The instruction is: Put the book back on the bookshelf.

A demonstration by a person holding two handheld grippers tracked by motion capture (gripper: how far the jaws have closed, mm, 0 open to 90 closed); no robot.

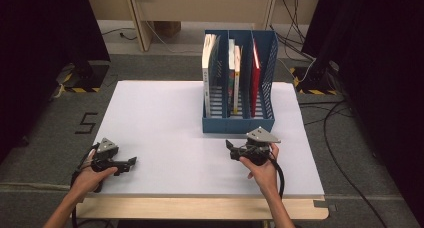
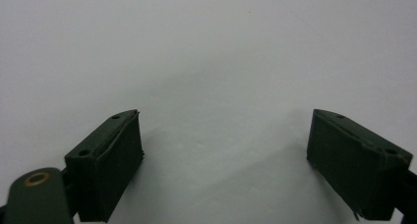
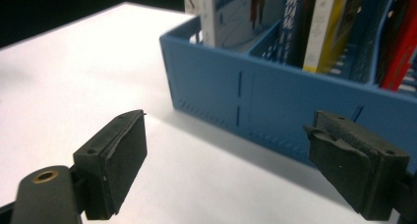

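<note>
1. Blue plastic three-slot file rack [image 1: 239, 123], holding upright books, is seen at the white worktop's [image 1: 160, 118] far right.
2. The right gripper [image 3: 226, 155] is held near the rack's front, jaws wide, empty.
3. The left gripper [image 2: 223, 155] is held over bare worktop, jaws wide, empty.

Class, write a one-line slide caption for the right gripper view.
Open right gripper faces the blue file rack holding upright books on a white table.
</note>
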